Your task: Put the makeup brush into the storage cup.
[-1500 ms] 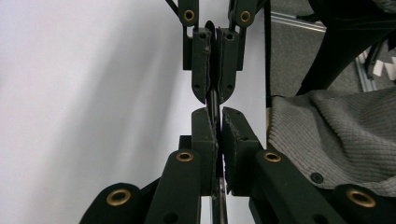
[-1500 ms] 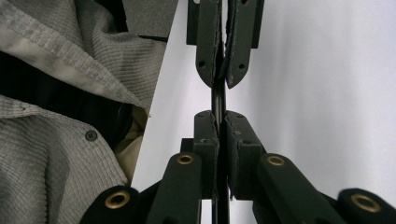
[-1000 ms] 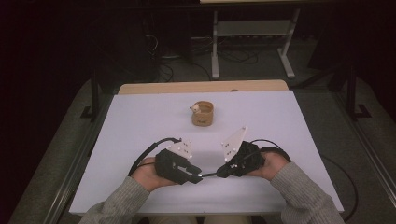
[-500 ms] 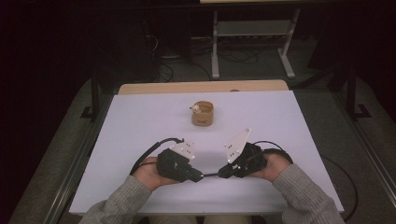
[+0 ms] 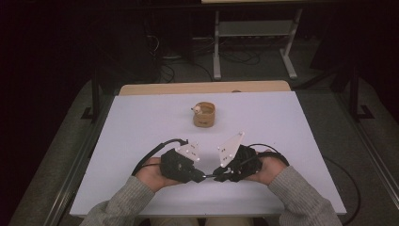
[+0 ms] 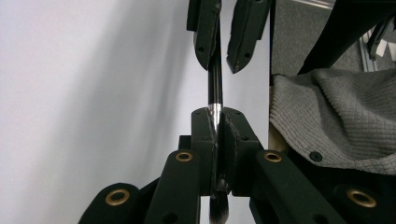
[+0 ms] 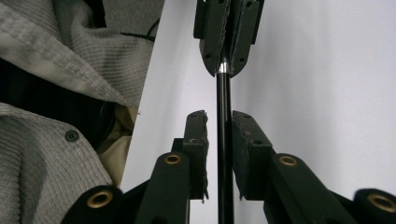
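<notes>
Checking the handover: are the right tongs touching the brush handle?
Apart. The right gripper view shows the right tongs, which have just been opening, with gaps either side of the brush handle.

The brush (image 6: pixel 215 79) is now clamped at its metal collar by the left gripper (image 6: pixel 216 140), whose jaws were wider a second ago. The right gripper (image 7: pixel 219 154) has just been opened: a gap is seen on either side of the black handle.
</notes>
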{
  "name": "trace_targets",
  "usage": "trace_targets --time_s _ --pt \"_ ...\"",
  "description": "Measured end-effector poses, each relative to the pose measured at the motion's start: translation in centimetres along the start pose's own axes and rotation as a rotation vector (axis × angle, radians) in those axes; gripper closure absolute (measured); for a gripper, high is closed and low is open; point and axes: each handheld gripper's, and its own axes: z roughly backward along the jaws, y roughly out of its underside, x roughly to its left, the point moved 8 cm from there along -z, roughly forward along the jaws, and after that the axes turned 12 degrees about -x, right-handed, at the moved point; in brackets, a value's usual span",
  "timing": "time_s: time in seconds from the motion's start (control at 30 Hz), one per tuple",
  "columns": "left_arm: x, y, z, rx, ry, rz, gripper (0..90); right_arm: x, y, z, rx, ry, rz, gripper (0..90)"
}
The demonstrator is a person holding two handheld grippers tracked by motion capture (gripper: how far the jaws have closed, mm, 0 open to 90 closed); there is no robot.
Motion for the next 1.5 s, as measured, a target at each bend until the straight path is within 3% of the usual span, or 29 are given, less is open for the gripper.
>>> trace_targets --time_s 0.13,0.43,0.5,0.77,0.9,1.07,1.2,1.33,1.5 --pt "-0.2 -0.1 0.0 -0.002 0.006 -0.004 83.6 0.1 0.2 -0.3 0.012 -0.003 -0.008 80.8" --pt "-0.3 0.0 -0.3 0.002 -0.004 -0.009 82.0 0.2 0.9 -0.4 -0.028 -0.004 -0.037 82.7" --pt "0.0 0.1 -0.2 0.003 -0.023 -0.002 72.8 0.2 1.1 -0.5 -0.041 -0.002 -0.042 82.6" --pt "0.3 0.3 -0.1 0.006 -0.027 0.007 67.2 -0.1 1.6 -0.3 -0.065 0.018 -0.056 82.5" --pt "0.4 0.4 -0.2 0.006 -0.031 0.011 69.7 -0.1 1.6 -0.2 -0.078 0.017 -0.050 82.6" --pt "0.1 0.2 0.1 -0.006 -0.001 0.007 81.8 -0.1 1.6 -0.2 -0.082 0.022 -0.048 82.5" --pt "0.1 0.4 0.0 0.011 -0.002 -0.002 83.5 0.0 1.6 -0.5 -0.065 0.028 -0.031 81.4" --pt "0.2 0.5 -0.1 0.037 -0.022 -0.005 83.9 -0.1 1.1 -0.7 -0.059 0.050 -0.031 74.1" --pt "0.1 0.4 -0.3 0.052 -0.026 -0.003 83.9 0.1 0.4 -1.2 -0.015 0.058 -0.008 74.9"
